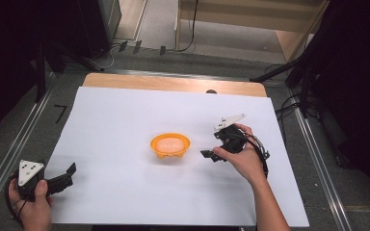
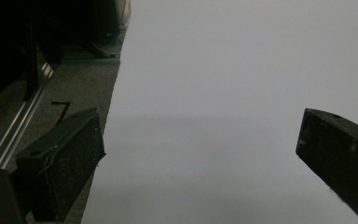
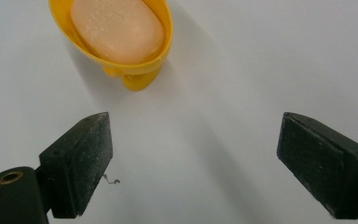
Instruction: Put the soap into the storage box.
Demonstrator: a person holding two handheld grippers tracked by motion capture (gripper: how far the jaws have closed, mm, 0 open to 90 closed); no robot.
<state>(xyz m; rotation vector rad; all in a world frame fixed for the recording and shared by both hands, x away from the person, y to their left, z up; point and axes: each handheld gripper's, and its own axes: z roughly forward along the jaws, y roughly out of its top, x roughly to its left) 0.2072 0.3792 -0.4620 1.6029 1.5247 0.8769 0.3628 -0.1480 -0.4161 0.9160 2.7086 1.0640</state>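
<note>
**Soap in the dish, both grippers empty**

With the soap (image 1: 169, 143) lying in the orange dish (image 1: 156, 150) at the middle of the white sheet (image 1: 125, 110), placing looks done. Right gripper (image 1: 220, 145) hangs just right of the dish, tilted down toward it, jaws wide apart and empty, hand wrapped around its body. Left gripper (image 1: 66, 175) sits at the near left edge, well apart, jaws spread, nothing between them.

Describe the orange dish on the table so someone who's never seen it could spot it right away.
Start with the big white sheet covering the table. Near its middle sits a small orange dish, left of the open right hand-held gripper and apart from it. It is the sheet's one bright thing, and it cradles a pale peach oval soap bar.
</note>
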